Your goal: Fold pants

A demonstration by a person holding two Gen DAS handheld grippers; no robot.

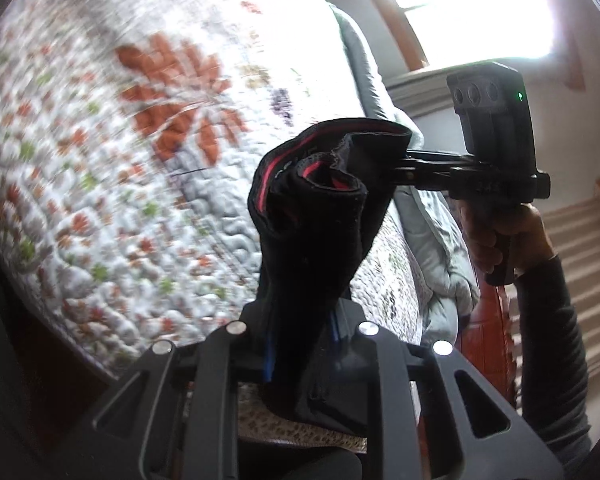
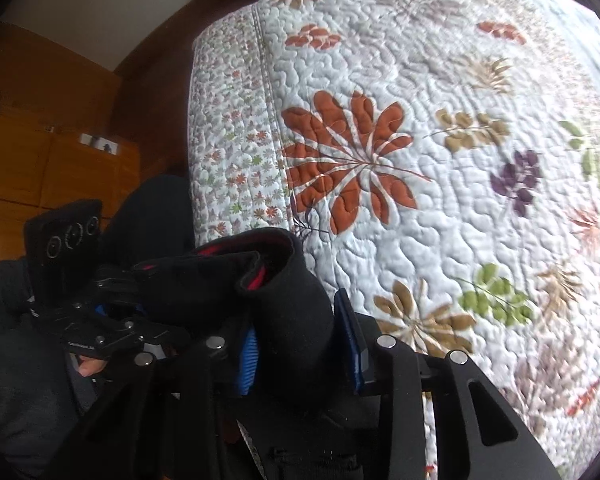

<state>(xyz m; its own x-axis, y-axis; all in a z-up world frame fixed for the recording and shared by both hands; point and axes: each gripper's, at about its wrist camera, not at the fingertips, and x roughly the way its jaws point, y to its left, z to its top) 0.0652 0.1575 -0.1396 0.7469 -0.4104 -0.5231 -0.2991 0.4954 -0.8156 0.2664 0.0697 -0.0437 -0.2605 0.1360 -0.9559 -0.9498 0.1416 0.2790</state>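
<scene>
Both tongs, left tongs [image 1: 300, 328] and right tongs [image 2: 300, 344], pinch bunched black fleecy pants [image 1: 320, 216] above the puffy quilted floral bedspread [image 2: 440, 200] at frame centre.

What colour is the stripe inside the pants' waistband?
Red, against the black pants; the left wrist view shows it best.

A home bedroom: a bed under a floral quilt [image 2: 440, 200], wooden cabinets [image 2: 40, 160], a bright window [image 1: 460, 8].
</scene>
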